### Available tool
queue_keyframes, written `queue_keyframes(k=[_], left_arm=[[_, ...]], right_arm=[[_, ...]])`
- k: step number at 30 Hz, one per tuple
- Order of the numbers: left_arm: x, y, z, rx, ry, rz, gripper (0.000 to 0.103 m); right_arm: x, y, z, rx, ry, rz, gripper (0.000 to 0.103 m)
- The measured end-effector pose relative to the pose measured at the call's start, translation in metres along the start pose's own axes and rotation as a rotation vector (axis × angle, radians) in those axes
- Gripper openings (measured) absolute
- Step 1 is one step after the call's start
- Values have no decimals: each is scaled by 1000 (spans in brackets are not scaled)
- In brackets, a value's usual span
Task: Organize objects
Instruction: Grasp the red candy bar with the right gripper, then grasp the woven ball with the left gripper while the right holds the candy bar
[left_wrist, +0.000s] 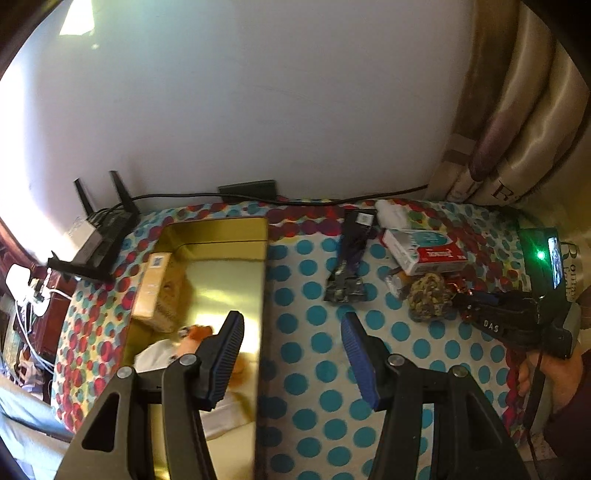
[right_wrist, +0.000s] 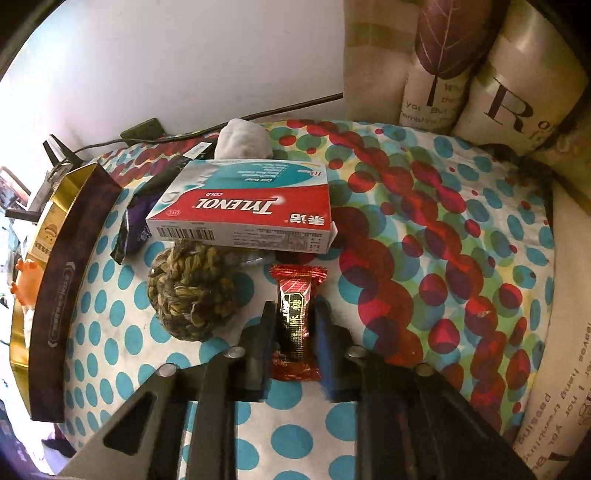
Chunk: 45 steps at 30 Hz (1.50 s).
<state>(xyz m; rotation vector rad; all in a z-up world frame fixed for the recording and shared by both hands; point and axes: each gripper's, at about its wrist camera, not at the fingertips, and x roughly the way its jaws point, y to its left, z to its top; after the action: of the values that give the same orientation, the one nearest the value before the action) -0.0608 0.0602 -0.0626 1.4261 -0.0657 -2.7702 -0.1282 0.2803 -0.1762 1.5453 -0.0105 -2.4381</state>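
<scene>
While both views look down on the polka-dot cloth (right_wrist: 424, 229), here's the rundown:

right tongs (right_wrist: 295, 325): clamped on a red candy bar (right_wrist: 295, 317), one pad pressing each long side of the wrapper.

candy bar: lies flat on the cloth just beside a rope ball (right_wrist: 188, 291). Long axis runs straight away from the camera, one crimped end toward a Tylenol box (right_wrist: 243, 206), the other end back between the tong arms.

left tongs (left_wrist: 291, 350): parted a fair way, nothing between the pads. They hover over the right wall of a gold tin (left_wrist: 218, 266), left pad above the tin's inside, right pad above the cloth.

gold tin: sits at the left of the cloth. Inside are a tan box (left_wrist: 153, 288), something white and an orange toy; the toy is mostly behind the left pad, so hard to make out.

Tylenol box: propped up on stuff underneath that I can't identify, label reads upside down from the right wrist.

purple packet (left_wrist: 349, 266): lies between tin and Tylenol box, long axis toward the wall.

hard to see: the white lump (right_wrist: 243, 140) behind the Tylenol box could be anything. The person's hand (left_wrist: 554, 373) is cut off at the frame edge.
</scene>
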Motion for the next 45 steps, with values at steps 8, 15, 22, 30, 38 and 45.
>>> queue_keyframes(k=[8,15,22,30,38,45], left_arm=[[31,-52,13,73,33,-136,57],[56,-98,23,103,91,-299,67],[81,-119,28,95,143,-303,68],[112,-123,25,64,183,-224,68],[126,-130,24,79,168,-180,68],[117,-128,27,82,133,-170,51]], right_arm=[[-21,-9,-8,9,-38,29,18],[-48,-26,-21,72,-65,77,18],[-49,-34,-32,106,-55,114,18],[-52,-41,-36,114,-59,137,18],[-56,-42,-29,106,-65,137,19],[-59,-38,-24,95,-72,115,19]])
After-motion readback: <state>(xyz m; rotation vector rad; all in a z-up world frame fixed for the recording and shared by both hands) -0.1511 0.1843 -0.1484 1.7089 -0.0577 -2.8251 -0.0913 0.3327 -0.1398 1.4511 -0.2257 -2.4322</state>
